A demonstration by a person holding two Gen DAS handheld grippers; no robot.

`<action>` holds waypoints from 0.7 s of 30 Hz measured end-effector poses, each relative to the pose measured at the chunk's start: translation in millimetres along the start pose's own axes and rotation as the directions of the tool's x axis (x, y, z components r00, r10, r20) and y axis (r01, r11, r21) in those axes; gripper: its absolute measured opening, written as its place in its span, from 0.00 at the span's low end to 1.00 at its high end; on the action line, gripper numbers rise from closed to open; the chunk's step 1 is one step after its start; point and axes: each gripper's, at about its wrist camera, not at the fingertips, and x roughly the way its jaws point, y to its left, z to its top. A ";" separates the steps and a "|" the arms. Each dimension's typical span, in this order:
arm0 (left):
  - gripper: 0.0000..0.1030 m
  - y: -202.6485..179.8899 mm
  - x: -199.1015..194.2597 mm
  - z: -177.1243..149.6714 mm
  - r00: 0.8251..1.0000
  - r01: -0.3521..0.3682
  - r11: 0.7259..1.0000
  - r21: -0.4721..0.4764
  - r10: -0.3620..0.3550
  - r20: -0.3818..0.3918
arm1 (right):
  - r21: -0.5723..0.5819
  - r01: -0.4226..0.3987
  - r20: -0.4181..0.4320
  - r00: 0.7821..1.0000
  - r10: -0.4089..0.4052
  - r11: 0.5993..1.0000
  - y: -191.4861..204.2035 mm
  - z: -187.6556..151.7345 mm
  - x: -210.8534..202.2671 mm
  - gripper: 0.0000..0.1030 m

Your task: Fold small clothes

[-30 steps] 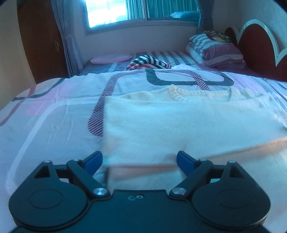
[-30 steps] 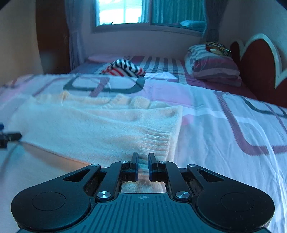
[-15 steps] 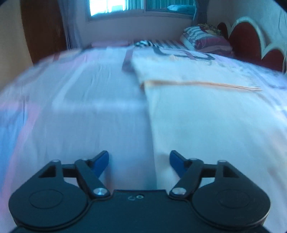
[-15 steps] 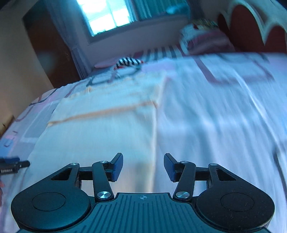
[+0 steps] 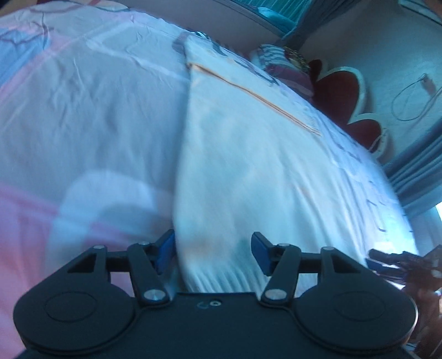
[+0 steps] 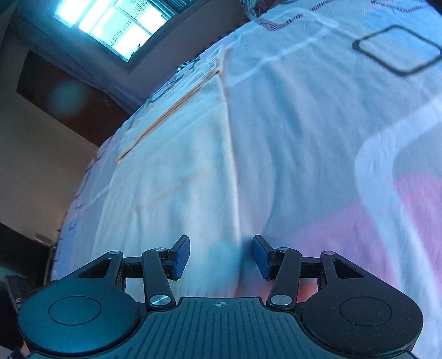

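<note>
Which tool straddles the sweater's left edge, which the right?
Left tool straddles the cream sweater's left edge, jaws closing on the ribbed hem. Right tool straddles its right edge.

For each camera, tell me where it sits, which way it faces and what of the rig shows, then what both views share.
Left wrist: on the left gripper, facing down along the sweater's left edge toward the headboard; its jaws are closing, not yet pinching; the right gripper shows at right.
Right wrist: on the right gripper, open over the sweater's right edge, facing the window.
Shared: sweater, bedsheet.
</note>
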 end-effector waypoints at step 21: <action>0.03 10.5 -3.1 -7.4 0.993 0.012 1.000 0.004 -0.013 0.116 | -0.031 -0.119 0.102 0.987 0.122 0.992 14.8 -19.3 -31.6 0.02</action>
